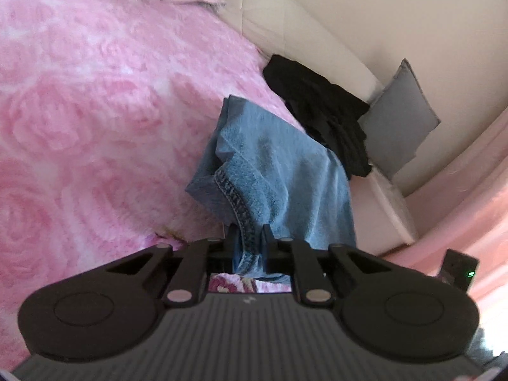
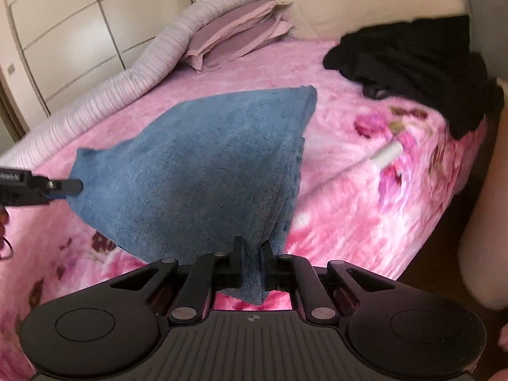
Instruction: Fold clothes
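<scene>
My right gripper (image 2: 252, 254) is clamped on a bunched fold of the blue denim garment (image 2: 203, 165). My left gripper (image 1: 250, 238) pinches a stitched seam of the same denim and appears at the left edge of the right wrist view, gripping another corner. The denim hangs stretched between the two, lifted above the pink flowered blanket (image 2: 343, 190) on the bed. Farther off, a crumpled black garment (image 2: 412, 63) lies near the bed's edge. Beyond that, purple pillows (image 2: 241, 28) rest at the head of the bed.
</scene>
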The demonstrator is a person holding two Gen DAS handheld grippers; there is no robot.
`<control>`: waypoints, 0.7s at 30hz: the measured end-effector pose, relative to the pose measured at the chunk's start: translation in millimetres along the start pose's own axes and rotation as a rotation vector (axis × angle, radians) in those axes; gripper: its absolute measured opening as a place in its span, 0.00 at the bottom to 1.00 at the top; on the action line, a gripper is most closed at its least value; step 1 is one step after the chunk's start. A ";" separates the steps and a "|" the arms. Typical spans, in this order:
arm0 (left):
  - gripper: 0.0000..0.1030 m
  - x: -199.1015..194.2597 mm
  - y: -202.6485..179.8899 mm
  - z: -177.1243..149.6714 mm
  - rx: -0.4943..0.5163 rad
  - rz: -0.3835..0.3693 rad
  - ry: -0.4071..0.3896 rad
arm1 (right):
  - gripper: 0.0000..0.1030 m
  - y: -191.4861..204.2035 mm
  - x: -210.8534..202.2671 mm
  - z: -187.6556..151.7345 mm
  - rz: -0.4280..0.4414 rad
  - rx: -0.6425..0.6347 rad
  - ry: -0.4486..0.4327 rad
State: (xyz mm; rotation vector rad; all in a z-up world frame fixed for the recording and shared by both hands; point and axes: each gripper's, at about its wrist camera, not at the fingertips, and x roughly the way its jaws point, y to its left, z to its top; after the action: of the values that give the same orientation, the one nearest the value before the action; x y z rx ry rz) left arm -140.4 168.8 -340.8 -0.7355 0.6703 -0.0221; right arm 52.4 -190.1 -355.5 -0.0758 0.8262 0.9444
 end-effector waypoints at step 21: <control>0.14 5.8 -59.4 -11.6 0.209 0.323 -0.063 | 0.07 8.7 4.6 -0.4 -0.063 -0.009 0.025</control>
State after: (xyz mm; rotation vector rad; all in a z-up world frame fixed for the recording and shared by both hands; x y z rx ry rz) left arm -130.1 115.7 -313.1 -0.4194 0.7079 0.2235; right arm 47.1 -181.8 -356.3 -0.1211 0.8379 0.8895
